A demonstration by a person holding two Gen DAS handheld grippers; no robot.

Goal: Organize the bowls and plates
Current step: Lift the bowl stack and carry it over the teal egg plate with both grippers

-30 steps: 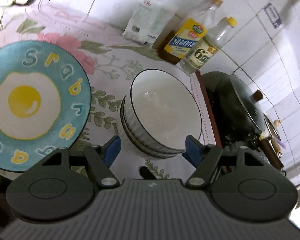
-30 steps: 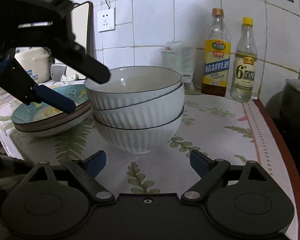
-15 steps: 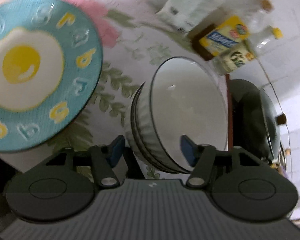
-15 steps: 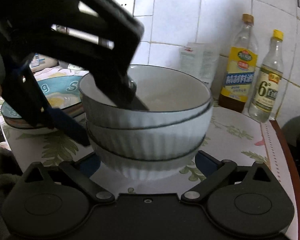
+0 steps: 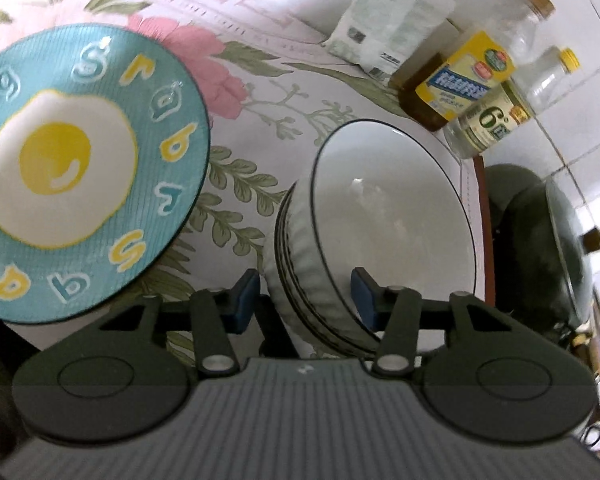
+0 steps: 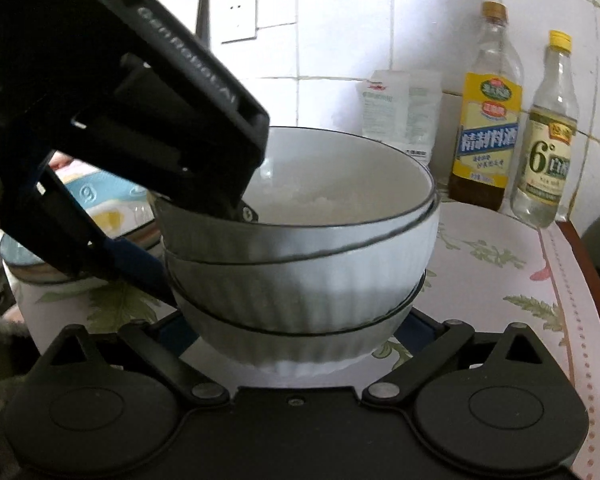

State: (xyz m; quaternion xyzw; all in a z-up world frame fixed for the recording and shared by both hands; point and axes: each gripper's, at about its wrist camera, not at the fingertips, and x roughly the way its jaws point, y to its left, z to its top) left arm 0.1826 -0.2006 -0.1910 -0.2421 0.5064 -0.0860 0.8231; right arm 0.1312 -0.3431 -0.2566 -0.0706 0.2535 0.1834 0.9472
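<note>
Your three white bowls (image 6: pixel 300 264) already sit nested in one stack on the floral cloth (image 5: pixel 268 92), and the egg-print plate (image 5: pixel 80 168) tops its own pile at about nine o'clock from them, so I judge the sorting nearly done; what seems left is shifting or settling the bowl stack. Your left gripper (image 5: pixel 304 296) straddles the near rim of the top bowl, one finger inside and one outside; its jaws have just been closing, now narrow, but the outer pad looks just clear of the wall, so no grip yet. Your right gripper (image 6: pixel 296 328) stands wide, its fingers flanking the bottom bowl at six o'clock without touching. A second ago both grippers were back from the stack, the left hovering above it and wider; now both have closed in.
</note>
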